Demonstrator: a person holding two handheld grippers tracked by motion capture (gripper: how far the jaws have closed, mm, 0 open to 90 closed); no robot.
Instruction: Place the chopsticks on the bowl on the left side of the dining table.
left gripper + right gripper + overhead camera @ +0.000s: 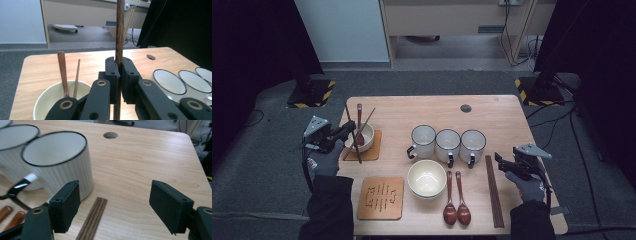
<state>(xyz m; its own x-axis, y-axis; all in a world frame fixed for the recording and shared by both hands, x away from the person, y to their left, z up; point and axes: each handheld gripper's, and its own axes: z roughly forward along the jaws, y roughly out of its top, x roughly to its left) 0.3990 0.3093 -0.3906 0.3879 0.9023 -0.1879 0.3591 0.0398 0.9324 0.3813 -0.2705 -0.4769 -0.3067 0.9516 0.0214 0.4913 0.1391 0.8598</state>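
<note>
Chopstick stands nearly upright in our left gripper, whose jaws are clenched on it just beside the bowl holding a spoon and another stick. Our right gripper hangs released over the chopstick bundle, a mug close alongside.

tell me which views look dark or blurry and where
High view: dim, with black corners and soft detail on the table. Left gripper view: the chopstick is sharp, the mugs softer. Right gripper view: bright, the nearest mug slightly blurred, its handle smeared.
</note>
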